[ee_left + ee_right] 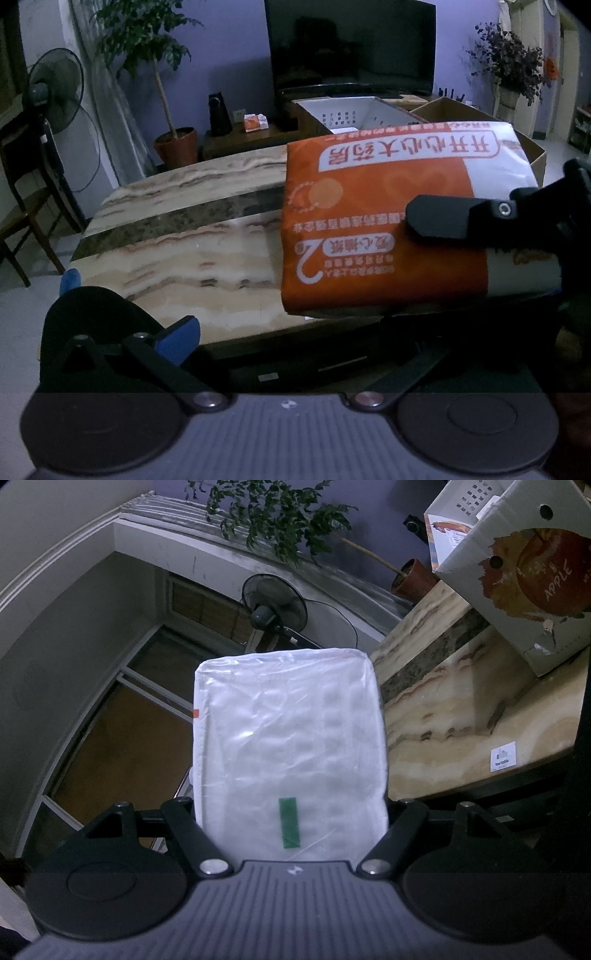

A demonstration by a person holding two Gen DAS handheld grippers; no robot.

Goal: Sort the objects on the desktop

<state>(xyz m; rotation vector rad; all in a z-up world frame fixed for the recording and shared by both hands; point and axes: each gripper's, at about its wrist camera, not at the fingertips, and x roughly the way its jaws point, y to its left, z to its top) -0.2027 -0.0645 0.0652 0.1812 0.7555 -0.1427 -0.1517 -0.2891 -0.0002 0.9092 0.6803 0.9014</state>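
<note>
Tissue pack held above marble table as desktop sorting went on

A marble table [177, 236] lay bare beside an open cardboard box [532, 151], seemingly the intended bin. The orange-and-white tissue pack [373, 221] hung over the table's near edge, pinched across its width by the right gripper [291, 812], jaws spread wide. The left gripper [177, 339] waited low; its jaw spacing couldn't be told.

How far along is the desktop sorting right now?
Done: nothing I can confirm; the box interiors are hard to see. In hand: the right claw is clamped on the orange-and-white tissue pack, held above the marble table. The left claw is empty. Left: carry the pack to the cardboard box behind it and release; the visible tabletop shows no other loose items.
</note>
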